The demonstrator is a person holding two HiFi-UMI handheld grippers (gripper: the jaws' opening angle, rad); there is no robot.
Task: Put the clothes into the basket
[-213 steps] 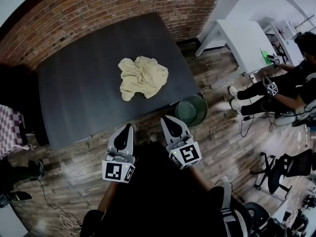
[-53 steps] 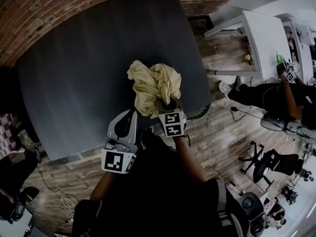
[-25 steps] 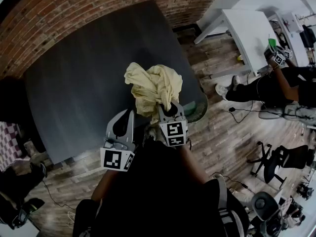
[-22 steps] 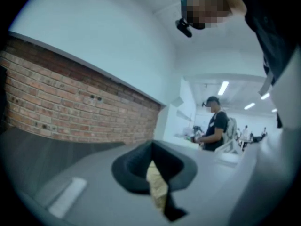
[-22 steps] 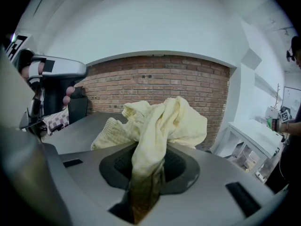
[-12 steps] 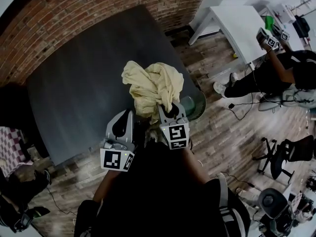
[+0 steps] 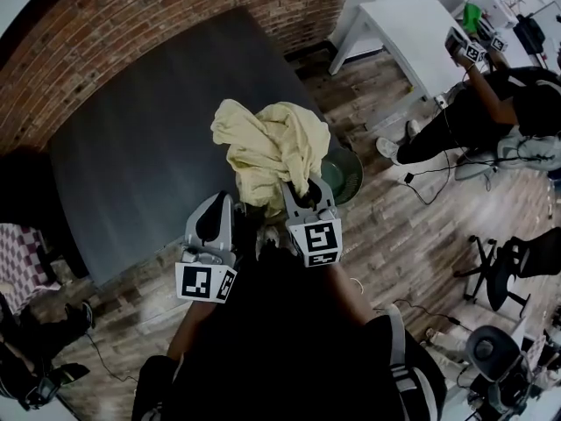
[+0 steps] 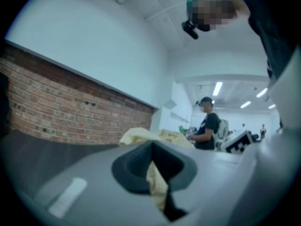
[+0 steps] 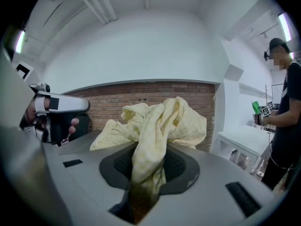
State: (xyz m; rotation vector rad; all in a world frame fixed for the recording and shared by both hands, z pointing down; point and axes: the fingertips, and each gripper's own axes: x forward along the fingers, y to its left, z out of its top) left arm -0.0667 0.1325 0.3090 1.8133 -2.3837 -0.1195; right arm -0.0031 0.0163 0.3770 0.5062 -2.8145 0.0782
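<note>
1. The yellow cloth [image 7: 267, 147] hangs bunched in the air over the near right corner of the desk [image 7: 131, 147]; its upper folds spread wide and its lower end narrows into the right gripper [image 7: 302, 198]; it does not lie on the desk.
2. In the right gripper view the jaws are closed on a twisted fold of the cloth [image 9: 155, 121]; the fabric runs down between the black pads [image 9: 181, 166] and billows out above them.
3. The left gripper [image 7: 217, 213] sits just beside the right one, on its left, pointing the same way; in the left gripper view its jaws are drawn together to a narrow slit; a strip of the cloth [image 8: 157, 185] shows through that slit, and I cannot tell whether it touches the pads; nothing is gripped there.
4. The green basket [image 7: 351, 172] stands on the wooden floor [image 7: 394, 235] against the desk's right corner; the cloth and the right gripper cover its left part; it lies below and just to the right of the hanging cloth.
5. The desk is dark grey with a bare top; a brick wall [image 7: 175, 7] runs behind it.
6. Further right stands a white table [image 7: 412, 33]; a person in dark clothes [image 7: 491, 103] sits beside it; a black office chair [image 7: 513, 270] stands on the floor nearer the camera.
</note>
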